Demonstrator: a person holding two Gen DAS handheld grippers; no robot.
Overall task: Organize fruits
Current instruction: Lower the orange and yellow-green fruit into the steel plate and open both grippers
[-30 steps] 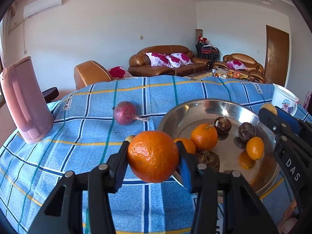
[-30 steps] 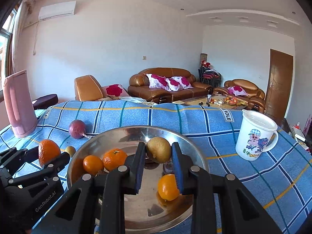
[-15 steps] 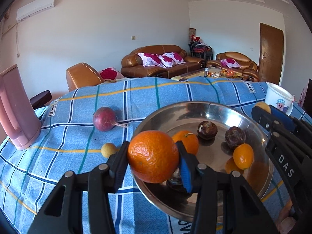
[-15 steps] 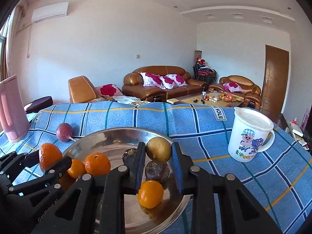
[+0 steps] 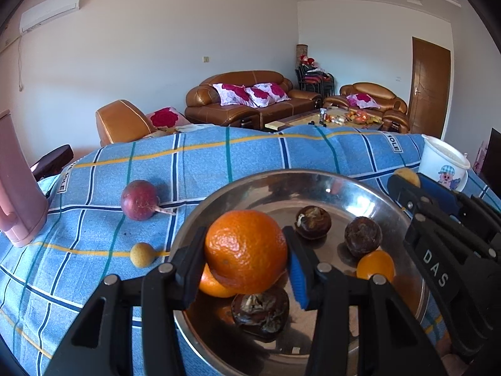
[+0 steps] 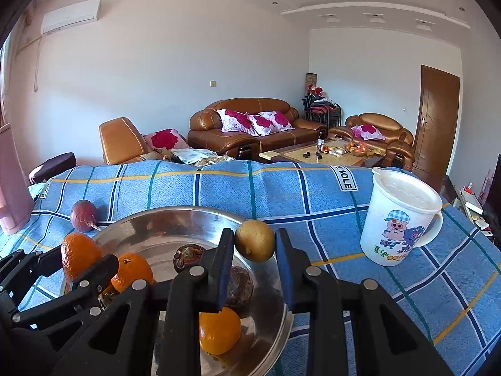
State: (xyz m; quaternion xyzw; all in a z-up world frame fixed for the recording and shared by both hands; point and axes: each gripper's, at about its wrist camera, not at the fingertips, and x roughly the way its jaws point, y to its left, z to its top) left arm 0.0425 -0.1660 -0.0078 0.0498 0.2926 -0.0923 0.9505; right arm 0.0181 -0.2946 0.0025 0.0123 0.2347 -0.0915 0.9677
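Observation:
My left gripper (image 5: 245,258) is shut on a large orange (image 5: 246,251), held over the near left part of a steel bowl (image 5: 281,185). Inside the bowl lie several oranges and dark brown wrinkled fruits (image 5: 363,236). My right gripper (image 6: 254,249) is shut on a small yellow-brown fruit (image 6: 255,240) above the bowl's right rim (image 6: 281,307). In the right wrist view the left gripper (image 6: 83,264) with its orange (image 6: 80,256) shows at the lower left. A purple-red fruit (image 5: 139,200) and a small yellow fruit (image 5: 142,254) lie on the blue checked cloth (image 5: 94,219) left of the bowl.
A pink jug (image 5: 15,188) stands at the table's left edge. A white lidded mug with a cartoon print (image 6: 399,217) stands right of the bowl. Beyond the table's far edge are brown leather sofas and a coffee table.
Both grippers have shifted rightward with their fruits. The orange now hangs over the bowl instead of the cloth, and the yellow-brown fruit has gone from the bowl's middle to its right rim.

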